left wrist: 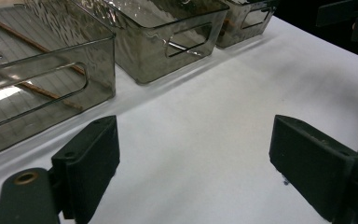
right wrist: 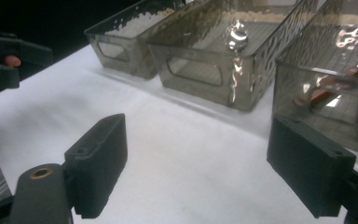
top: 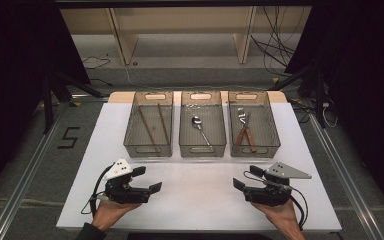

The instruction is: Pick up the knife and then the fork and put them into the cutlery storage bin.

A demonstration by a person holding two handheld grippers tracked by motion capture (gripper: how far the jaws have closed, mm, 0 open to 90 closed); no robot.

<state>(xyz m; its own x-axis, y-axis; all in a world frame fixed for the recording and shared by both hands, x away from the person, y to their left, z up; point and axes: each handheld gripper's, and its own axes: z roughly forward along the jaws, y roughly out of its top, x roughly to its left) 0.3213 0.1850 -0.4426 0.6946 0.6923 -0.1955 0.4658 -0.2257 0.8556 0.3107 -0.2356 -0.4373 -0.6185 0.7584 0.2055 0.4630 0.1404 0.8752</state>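
Three smoky clear bins stand in a row at the back of the white table [top: 200, 205]. Two brown chopsticks [top: 147, 127] lie in the left bin [top: 148, 149], a metal spoon [top: 200, 128] in the middle bin [top: 202, 149], and brown-handled forks [top: 245, 133] in the right bin [top: 254, 149]. My left gripper [top: 147, 179] rests near the front left, open, with bare table between its jaws [left wrist: 200, 163]. My right gripper [top: 247, 177] sits at the front right, also open and holding nothing [right wrist: 203, 163]. Both point inward toward each other.
Bare white table lies between the grippers and the bins. Beyond the table are wooden shelf legs [top: 122, 40], loose cables [top: 275, 50] and dark stand legs [top: 47, 100]. A "5" [top: 68, 137] is marked on the floor at the left.
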